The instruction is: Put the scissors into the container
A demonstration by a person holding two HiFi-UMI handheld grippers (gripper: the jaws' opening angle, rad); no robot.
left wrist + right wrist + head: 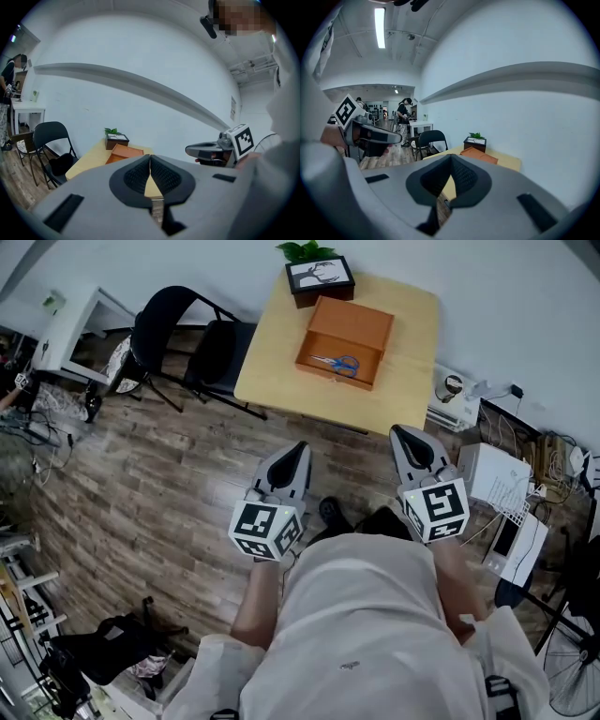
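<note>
Blue-handled scissors (pixel 337 363) lie inside the open orange-brown wooden container (pixel 361 320) on the light wooden table (pixel 281 352). Both grippers hang over the floor near the person's body, well short of the table. My left gripper (pixel 300 445) is shut, its pads meeting with nothing between them. My right gripper (pixel 398 430) is likewise shut and empty. In the left gripper view the container (pixel 123 152) shows far ahead beyond my left gripper (pixel 150 157). The right gripper view has the container (pixel 478 155) beyond my right gripper (pixel 451 157). The scissors are not visible in either gripper view.
A black box with a picture and a green plant (pixel 320 279) stands at the table's far edge behind the container. A black folding chair (pixel 178 334) stands left of the table. White boxes and cables (pixel 497 479) sit on the floor at right. People work at a white desk (pixel 405 117) far off.
</note>
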